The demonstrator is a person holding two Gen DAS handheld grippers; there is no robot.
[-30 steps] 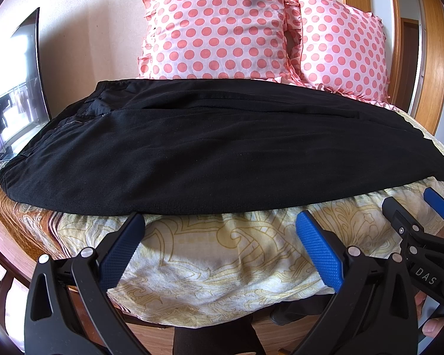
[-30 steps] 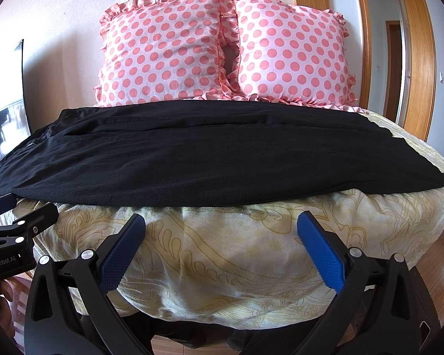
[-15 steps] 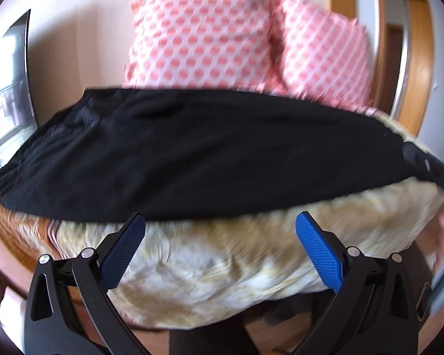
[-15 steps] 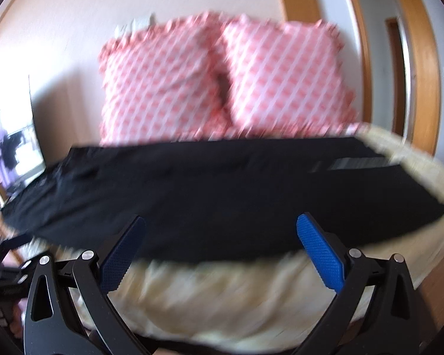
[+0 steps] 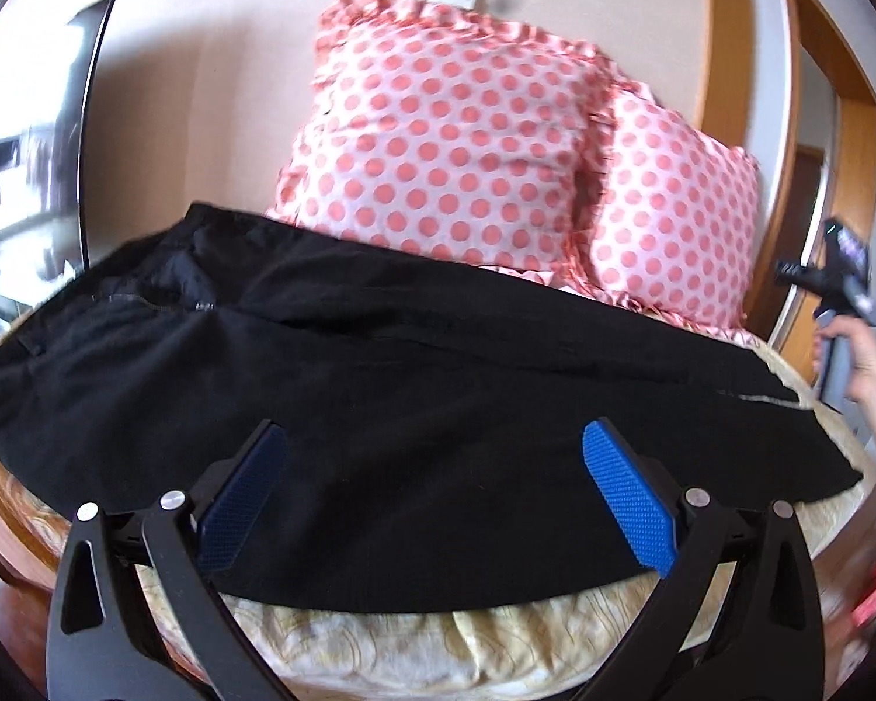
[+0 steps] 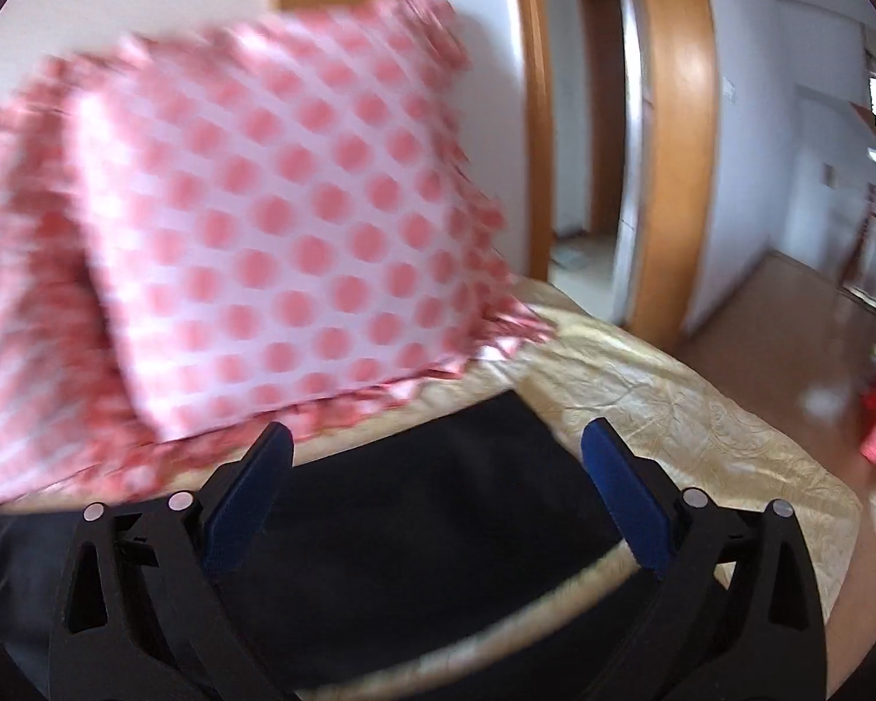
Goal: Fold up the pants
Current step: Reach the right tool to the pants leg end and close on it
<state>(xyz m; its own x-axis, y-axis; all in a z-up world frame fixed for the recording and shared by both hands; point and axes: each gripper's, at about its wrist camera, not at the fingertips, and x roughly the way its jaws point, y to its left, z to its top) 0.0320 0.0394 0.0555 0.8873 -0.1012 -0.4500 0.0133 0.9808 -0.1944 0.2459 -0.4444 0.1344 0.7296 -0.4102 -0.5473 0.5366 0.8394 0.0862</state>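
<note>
Black pants (image 5: 379, 385) lie flat across the bed, waistband and zipper at the left, leg ends at the right. My left gripper (image 5: 432, 467) is open and empty, hovering over the near edge of the pants at their middle. My right gripper (image 6: 438, 473) is open and empty above the leg-end hem of the pants (image 6: 426, 526); this view is motion-blurred. The right gripper's body and the hand holding it also show in the left wrist view (image 5: 847, 269), raised at the far right.
Two pink polka-dot pillows (image 5: 455, 140) lean on the wall behind the pants. The yellow patterned bedspread (image 6: 671, 409) covers the bed. A screen (image 5: 23, 175) stands at the left. A wooden door frame (image 6: 671, 146) and open doorway lie to the right.
Both grippers have risen and moved forward over the bed. The right gripper has swung to the right end of the pants; the left now hovers over the pants' middle. Both stayed open.
</note>
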